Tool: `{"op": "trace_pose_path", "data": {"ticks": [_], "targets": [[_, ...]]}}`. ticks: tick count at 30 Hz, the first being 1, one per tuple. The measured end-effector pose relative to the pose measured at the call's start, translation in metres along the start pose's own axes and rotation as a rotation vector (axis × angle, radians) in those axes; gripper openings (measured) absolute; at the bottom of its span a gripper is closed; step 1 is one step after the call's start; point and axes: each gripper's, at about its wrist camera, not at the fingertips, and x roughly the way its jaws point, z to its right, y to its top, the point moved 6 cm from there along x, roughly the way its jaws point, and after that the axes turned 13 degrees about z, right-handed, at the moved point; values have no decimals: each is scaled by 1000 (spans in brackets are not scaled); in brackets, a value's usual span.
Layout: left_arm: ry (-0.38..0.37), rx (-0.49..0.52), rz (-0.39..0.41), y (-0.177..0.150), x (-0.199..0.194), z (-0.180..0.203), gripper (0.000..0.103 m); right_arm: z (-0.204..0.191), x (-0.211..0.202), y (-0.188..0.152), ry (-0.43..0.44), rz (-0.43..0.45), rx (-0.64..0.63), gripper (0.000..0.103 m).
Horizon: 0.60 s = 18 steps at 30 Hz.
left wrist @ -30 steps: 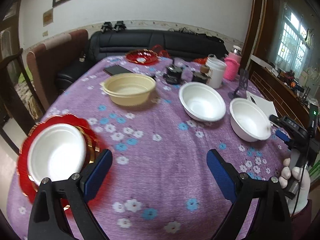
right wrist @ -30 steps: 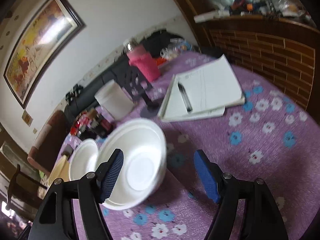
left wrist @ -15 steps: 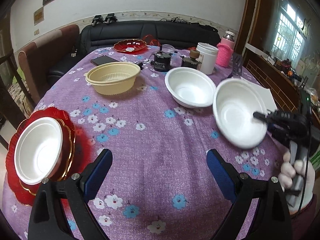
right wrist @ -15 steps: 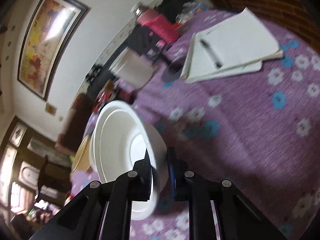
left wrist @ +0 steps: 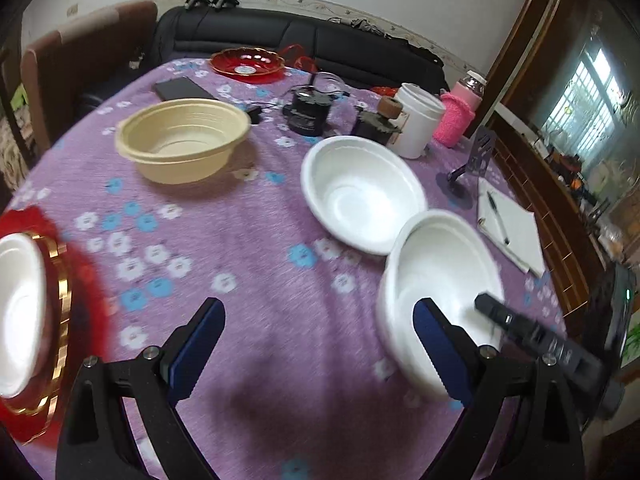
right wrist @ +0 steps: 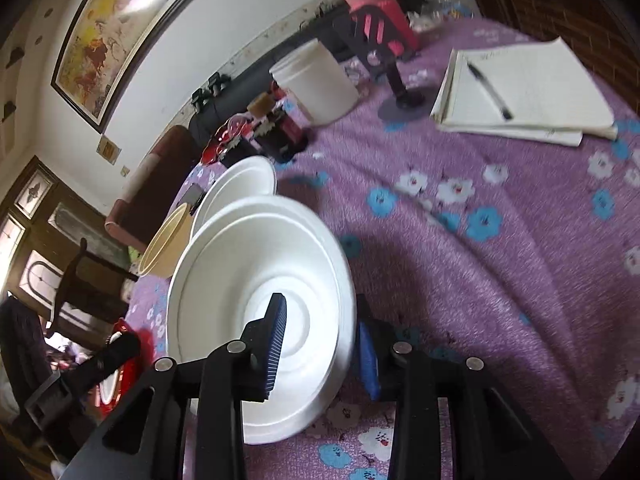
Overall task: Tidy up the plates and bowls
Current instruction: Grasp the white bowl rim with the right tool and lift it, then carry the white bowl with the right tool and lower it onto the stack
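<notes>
Your right gripper (right wrist: 320,344) straddles the rim of a white bowl (right wrist: 256,304), one pad inside and one outside. The jaws have just been opening from a tight pinch, and with the rim hiding the outer pad you cannot tell whether they still press. The bowl stands tilted on edge above the purple tablecloth (right wrist: 500,260); a second ago it sat flat on the cloth.

Your left gripper (left wrist: 316,348) is spread wide and empty. The tilted bowl is at its right finger, which covers part of the rim. Ahead lie another white bowl (left wrist: 360,192) and a tan bowl (left wrist: 184,140). To its left, blurred and cut off by the frame, a white bowl (left wrist: 18,312) sits on red plates (left wrist: 60,320).
</notes>
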Motion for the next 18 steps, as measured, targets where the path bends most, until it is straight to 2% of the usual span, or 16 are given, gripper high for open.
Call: {"op": "trace_pose_path", "data": {"ticks": [9,10,12,14,15,16,18], "targets": [[-3,58,-62,-9,41,36,93,1,2,-1,-40,-13,-33,36],[1,71,-63,-10,42,38,89,1,2,-2,-43,-15,-36,36],[8,105,-63,-14,45,43,74,-1,3,-3,-40,-18,-43,36],[3,134,-87,-20,48,47,38,-4,3,-4,-40,-18,-52,34],[-10,133,-113,-24,52,48,30,-5,3,-5,-27,-25,-48,25],[-18,129,-130,-28,54,48,25,-6,4,-7,-13,-34,-39,20],[-16,121,-143,-32,54,44,25,-6,4,-8,-4,-40,-36,19]]}}
